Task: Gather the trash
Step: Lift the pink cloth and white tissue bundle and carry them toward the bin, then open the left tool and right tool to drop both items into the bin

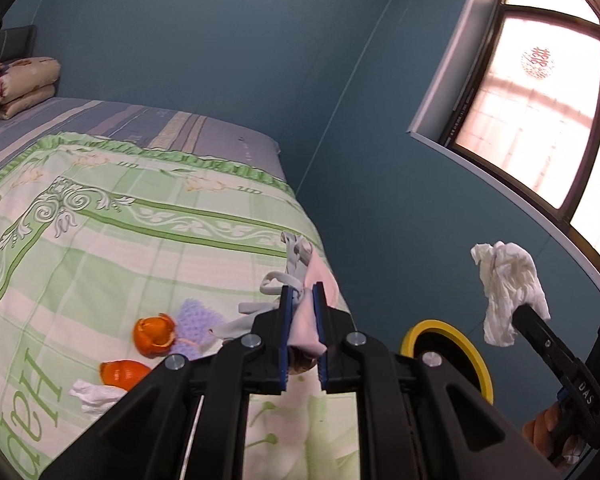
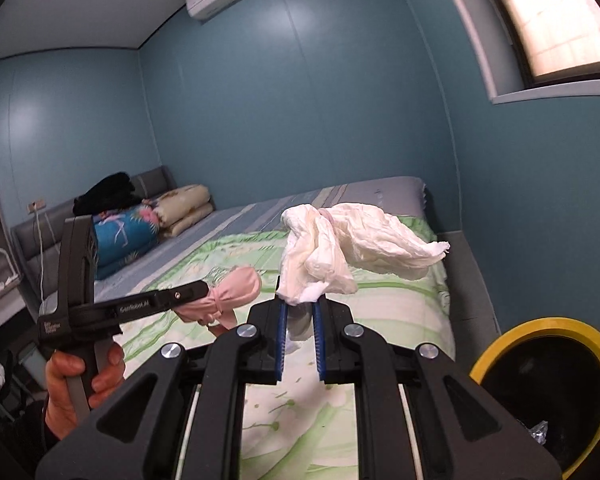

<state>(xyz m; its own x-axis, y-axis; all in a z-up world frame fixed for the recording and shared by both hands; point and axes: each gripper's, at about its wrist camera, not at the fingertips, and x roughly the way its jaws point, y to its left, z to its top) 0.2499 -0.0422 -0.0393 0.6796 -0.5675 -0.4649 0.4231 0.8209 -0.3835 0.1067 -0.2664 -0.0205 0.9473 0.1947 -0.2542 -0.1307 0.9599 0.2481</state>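
Two loads held above the bed [image 1: 100, 248]: left gripper [image 1: 302, 312] jaws clamped on pink cloth [image 1: 306, 320], right gripper [image 2: 300, 320] jaws clamped on crumpled tissue [image 2: 340, 240]. Step: carry. Next, probably release over yellow-rimmed bin [image 2: 540, 392]; orange peels [image 1: 154, 336] remain.

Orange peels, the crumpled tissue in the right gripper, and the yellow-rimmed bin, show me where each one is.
orange peels [image 1: 155, 336]: left wrist view, on the curled upper peel on the bedspread.
crumpled tissue [image 2: 332, 252]: right wrist view, on its bunched middle above the pads.
yellow-rimmed bin [image 2: 512, 334]: right wrist view, on the yellow rim's top left.
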